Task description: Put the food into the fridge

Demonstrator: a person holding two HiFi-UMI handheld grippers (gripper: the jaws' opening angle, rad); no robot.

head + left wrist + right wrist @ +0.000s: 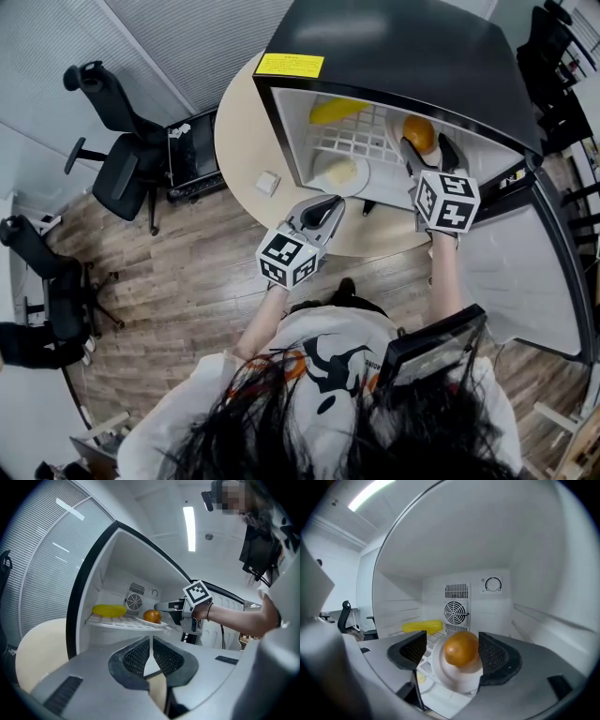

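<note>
Black fridge (403, 52), yellow label (289, 65) illegible.

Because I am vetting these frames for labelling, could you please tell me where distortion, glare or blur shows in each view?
Head view: fisheye bows the fridge outline. Left gripper view: the ceiling light glares white, corners dark. Right gripper view: the orange fruit and white plate look soft; corners vignetted.

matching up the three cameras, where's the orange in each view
Head view: orange upper right, on the fridge shelf.
Left gripper view: orange near centre, on that shelf.
Right gripper view: orange low centre, framed by the right hand-held gripper's spread jaws.
Shared landmark: yellow food, left of it in every view.
</note>
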